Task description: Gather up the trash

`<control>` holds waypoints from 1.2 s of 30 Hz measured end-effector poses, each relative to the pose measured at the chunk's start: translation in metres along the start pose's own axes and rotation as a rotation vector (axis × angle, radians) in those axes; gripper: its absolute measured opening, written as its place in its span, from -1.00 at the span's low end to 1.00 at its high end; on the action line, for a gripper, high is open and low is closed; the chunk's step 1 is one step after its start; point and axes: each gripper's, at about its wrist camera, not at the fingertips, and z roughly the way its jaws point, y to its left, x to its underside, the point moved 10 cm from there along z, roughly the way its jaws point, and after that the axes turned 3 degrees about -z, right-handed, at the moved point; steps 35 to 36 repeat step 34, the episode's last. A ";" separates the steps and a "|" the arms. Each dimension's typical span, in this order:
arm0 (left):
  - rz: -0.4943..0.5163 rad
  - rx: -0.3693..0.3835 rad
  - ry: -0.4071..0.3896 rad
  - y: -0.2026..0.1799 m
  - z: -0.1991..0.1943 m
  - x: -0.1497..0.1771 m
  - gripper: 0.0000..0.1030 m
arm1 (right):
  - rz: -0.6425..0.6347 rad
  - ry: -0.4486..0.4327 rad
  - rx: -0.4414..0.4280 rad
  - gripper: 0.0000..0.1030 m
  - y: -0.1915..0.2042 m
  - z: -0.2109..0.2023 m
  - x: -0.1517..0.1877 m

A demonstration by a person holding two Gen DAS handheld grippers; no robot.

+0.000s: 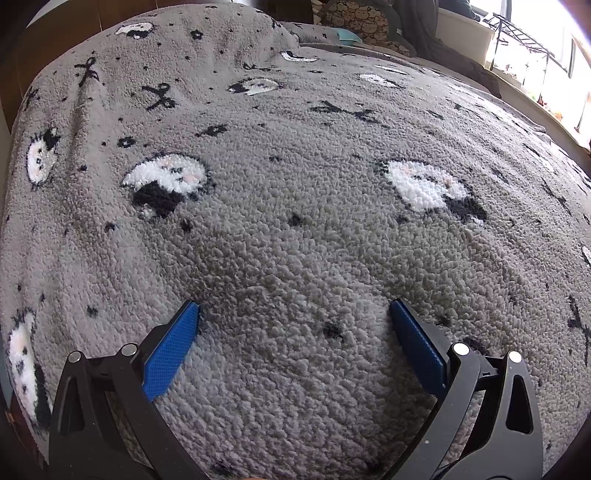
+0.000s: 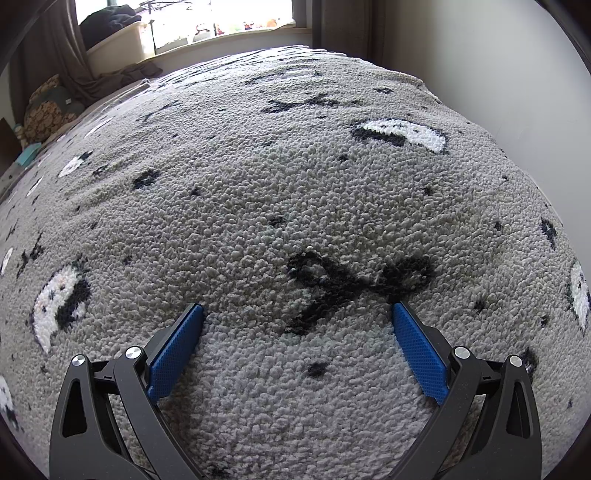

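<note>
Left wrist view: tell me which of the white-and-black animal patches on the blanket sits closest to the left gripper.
The patch at the lower-left edge, beside the open left gripper. The two larger ones lie farther ahead on the blanket.

The left gripper (image 1: 294, 310) hangs low over a grey fleece blanket (image 1: 295, 229), its 2 blue pads (image 1: 173, 347) spread wide with only fabric between them. Beyond the gripper lie 2 white-and-black patches (image 1: 164, 181) woven into the blanket. Past the blanket's far edge sit a patterned cushion (image 1: 365, 22) and a bright window ledge (image 1: 535, 85).
</note>
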 end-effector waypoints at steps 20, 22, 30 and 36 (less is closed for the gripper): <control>0.000 0.001 0.000 0.000 0.000 0.000 0.87 | 0.000 0.000 0.000 0.96 0.000 0.000 0.000; -0.002 0.004 -0.004 0.001 -0.001 0.000 0.87 | 0.000 0.000 0.000 0.96 0.000 0.000 0.000; 0.007 -0.008 0.001 0.003 0.001 -0.003 0.87 | 0.000 0.000 0.000 0.96 0.000 0.000 0.000; 0.004 -0.005 0.002 0.004 0.001 -0.004 0.87 | 0.000 0.000 0.000 0.96 0.000 0.000 0.000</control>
